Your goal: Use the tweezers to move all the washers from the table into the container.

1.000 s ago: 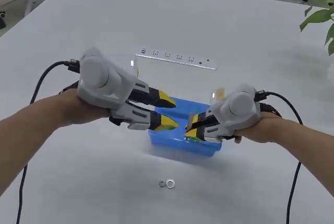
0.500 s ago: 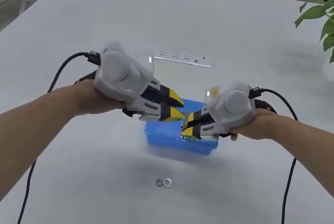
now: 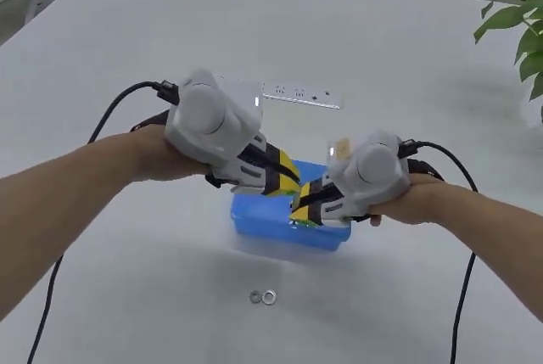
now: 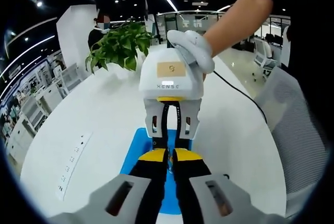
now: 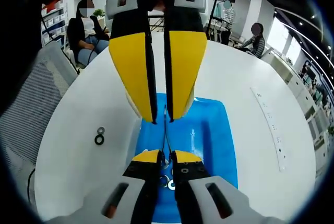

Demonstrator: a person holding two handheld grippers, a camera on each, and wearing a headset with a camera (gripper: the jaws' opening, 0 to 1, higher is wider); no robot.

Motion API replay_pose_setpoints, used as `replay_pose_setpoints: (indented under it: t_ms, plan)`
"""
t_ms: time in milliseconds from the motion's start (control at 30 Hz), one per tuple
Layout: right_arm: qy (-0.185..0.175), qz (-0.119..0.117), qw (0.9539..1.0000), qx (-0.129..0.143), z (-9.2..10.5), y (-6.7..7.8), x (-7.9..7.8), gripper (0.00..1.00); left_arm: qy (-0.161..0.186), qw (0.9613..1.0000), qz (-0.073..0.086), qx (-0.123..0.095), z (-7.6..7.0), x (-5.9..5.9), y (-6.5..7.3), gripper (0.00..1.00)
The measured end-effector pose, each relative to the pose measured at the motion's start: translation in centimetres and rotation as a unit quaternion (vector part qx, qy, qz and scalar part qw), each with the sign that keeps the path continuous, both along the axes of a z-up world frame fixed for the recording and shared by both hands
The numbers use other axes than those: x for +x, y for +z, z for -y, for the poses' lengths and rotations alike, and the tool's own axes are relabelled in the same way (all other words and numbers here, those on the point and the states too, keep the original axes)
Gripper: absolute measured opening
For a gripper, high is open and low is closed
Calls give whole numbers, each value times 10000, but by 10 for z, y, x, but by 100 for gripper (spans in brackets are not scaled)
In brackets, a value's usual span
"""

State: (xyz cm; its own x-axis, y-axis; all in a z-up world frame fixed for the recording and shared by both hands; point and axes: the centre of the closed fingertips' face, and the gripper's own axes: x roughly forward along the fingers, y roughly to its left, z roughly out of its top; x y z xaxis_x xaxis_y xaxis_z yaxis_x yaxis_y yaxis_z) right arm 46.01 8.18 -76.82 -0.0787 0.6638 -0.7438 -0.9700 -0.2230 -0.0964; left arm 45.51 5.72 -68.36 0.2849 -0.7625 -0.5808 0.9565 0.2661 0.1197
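Over the white table (image 3: 407, 58), the left hand-held gripper (image 3: 286, 179) and the right hand-held gripper (image 3: 303, 205) are held tip to tip above a shallow blue plastic container (image 3: 254, 226). Each is seen clenched on one end of the slim metal tweezers (image 5: 166, 130) stretched between them. The job is judged only partly done: two small round metal washers (image 3: 262, 297) lie side by side on the table, just in front of the container and well below both grippers. In the left gripper view the container's floor is masked by the jaws, though a leafy green plant (image 4: 120, 46) and a white power strip (image 4: 70, 164) are taken in. In the right gripper view the tweezers are shown plainly, and pale rings (image 5: 170, 184) — taken to be washers already delivered — are made out inside the container.
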Motion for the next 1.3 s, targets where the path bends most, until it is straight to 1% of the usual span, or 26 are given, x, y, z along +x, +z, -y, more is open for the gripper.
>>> replay_pose_setpoints:
  t_ms: [100, 200, 500, 600, 733, 767, 833, 1100, 1200, 1300]
  plan:
    - [9, -14, 10000, 2, 0, 0, -1, 9, -1, 10000, 48, 15, 1, 1, 0, 5]
    - [8, -22, 10000, -4, 1, 0, 0, 10, -26, 10000, 84, 22, 2, 1, 0, 5]
    - [64, 43, 10000, -32, 1, 0, 0, 11, -73, 9999, 124, 32, 3, 2, 1, 4]
    - [80, 46, 9999, -52, 3, 0, 0, 11, -83, 9999, 116, 22, 3, 1, 1, 4]
    - [78, 73, 9999, -64, 4, 0, 0, 12, -95, 9999, 129, -9, 4, 1, 3, 4]
    - [75, 81, 9999, -64, 5, 0, 0, 12, -103, 9998, 168, -18, 4, 1, 5, 4]
    - [61, 101, 9999, -52, 5, 2, 0, 12, -97, 9998, 187, -42, 4, 2, 7, 4]
    - [-32, 82, 10000, 7, 4, 6, 0, 15, -83, 9998, 143, -109, 3, 1, 13, 4]
    - [-101, 77, 9999, 70, 4, 9, 0, 19, -63, 9998, 116, -160, 4, 0, 17, 4]
    - [-163, 85, 9998, 123, 4, 13, 0, 22, -78, 9998, 109, -149, 4, -1, 19, 4]
